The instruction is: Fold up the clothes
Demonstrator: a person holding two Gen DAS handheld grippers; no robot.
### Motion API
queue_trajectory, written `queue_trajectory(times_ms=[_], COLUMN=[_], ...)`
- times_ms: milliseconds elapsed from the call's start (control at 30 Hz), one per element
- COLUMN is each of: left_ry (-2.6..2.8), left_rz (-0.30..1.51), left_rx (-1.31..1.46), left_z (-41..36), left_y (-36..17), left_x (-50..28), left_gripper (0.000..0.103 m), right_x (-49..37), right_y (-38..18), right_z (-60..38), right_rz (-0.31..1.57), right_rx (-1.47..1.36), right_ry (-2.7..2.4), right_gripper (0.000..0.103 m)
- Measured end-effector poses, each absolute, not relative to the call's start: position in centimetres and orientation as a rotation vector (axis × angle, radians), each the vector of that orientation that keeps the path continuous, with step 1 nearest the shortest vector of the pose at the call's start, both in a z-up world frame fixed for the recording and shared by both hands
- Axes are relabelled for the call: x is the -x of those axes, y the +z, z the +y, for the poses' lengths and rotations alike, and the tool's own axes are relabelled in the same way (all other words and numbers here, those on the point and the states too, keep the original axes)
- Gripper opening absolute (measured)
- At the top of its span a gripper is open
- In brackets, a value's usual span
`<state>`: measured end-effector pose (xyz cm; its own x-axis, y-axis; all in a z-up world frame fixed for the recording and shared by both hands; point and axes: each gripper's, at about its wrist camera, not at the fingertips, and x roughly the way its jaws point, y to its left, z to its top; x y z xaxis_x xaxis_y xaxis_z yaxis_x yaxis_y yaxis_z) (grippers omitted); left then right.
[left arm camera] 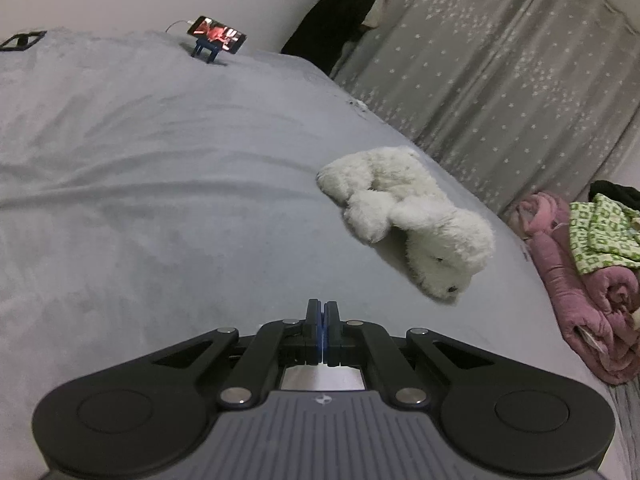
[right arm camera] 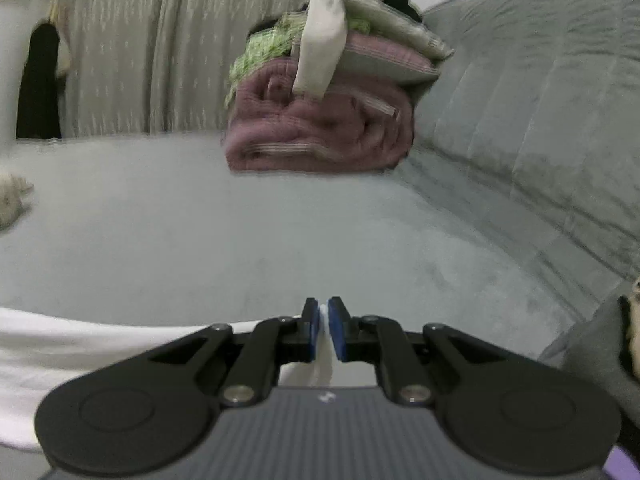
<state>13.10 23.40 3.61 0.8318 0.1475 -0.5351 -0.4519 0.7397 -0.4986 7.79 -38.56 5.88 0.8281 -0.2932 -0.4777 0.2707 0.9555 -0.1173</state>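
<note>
Pinching white cloth [right arm camera: 48, 356] w/ my right tool [right arm camera: 325, 310] over the bed [right arm camera: 240, 240], left tool [left arm camera: 322, 306] closed empty, near plush toy [left arm camera: 408, 216].

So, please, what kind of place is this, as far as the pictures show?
Most likely a bedroom at home. The grippers work over a wide grey bed, a white plush toy lies on it, folded blankets and clothes are stacked at its edge, and star-patterned curtains hang behind.

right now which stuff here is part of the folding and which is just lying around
Job: white garment pinched in the right gripper; left gripper, shut; bed.
Lying about: white plush toy; phone on a stand; pile of folded bedding.
</note>
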Motion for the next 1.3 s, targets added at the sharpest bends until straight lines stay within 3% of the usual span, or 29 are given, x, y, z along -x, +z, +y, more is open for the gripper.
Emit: queue_trajectory(times_ms=[233,367,500,633,900,967,1000,1033,1067,1133,1300], left_ry=[0.353,0.324,0.302,0.266,0.244,0.249,0.252,0.250,0.248,0.256,0.276], left_rz=[0.547,0.686,0.775,0.807,0.840,0.841,0.840,0.850,0.861,0.852,0.735], left_rx=[0.611,0.656,0.601,0.533,0.410,0.357,0.330,0.306,0.282,0.292,0.380], left_z=[23.6,24.2,23.4,22.3,21.1,20.5,20.2,19.9,19.6,19.7,21.3], left_y=[3.2,2.3,2.4,2.6,2.1,2.0,2.0,1.8,1.6,1.6,3.5], left_x=[-13.7,-14.1,-14.3,-14.1,-14.8,-14.8,-14.9,-15.0,-15.1,-15.1,-14.3], left_gripper=[0.000,0.000,0.005,0.033,0.035,0.032,0.022,0.001,0.000,0.000,0.000], right_x=[-9.5,-10.9,-11.2,-10.5,-13.2,-14.2,-14.7,-14.8,-14.8,-14.9,-12.6], right_y=[7.5,5.8,5.0,6.2,3.8,3.0,2.5,2.3,2.2,1.9,5.8], right_z=[-38.5,-39.7,-41.6,-43.4,-44.4,-44.2,-44.1,-43.5,-42.9,-41.6,-39.6], right_rz=[0.447,0.609,0.713,0.695,0.778,0.807,0.823,0.822,0.817,0.807,0.541], right_rx=[0.015,0.016,-0.075,-0.154,-0.176,-0.177,-0.178,-0.147,-0.110,-0.038,0.068], right_ry=[-0.282,-0.280,-0.278,-0.245,-0.180,-0.162,-0.153,-0.146,-0.139,-0.125,-0.148], right_gripper=[0.008,0.010,0.016,0.035,0.036,0.036,0.034,0.022,0.009,0.009,0.009])
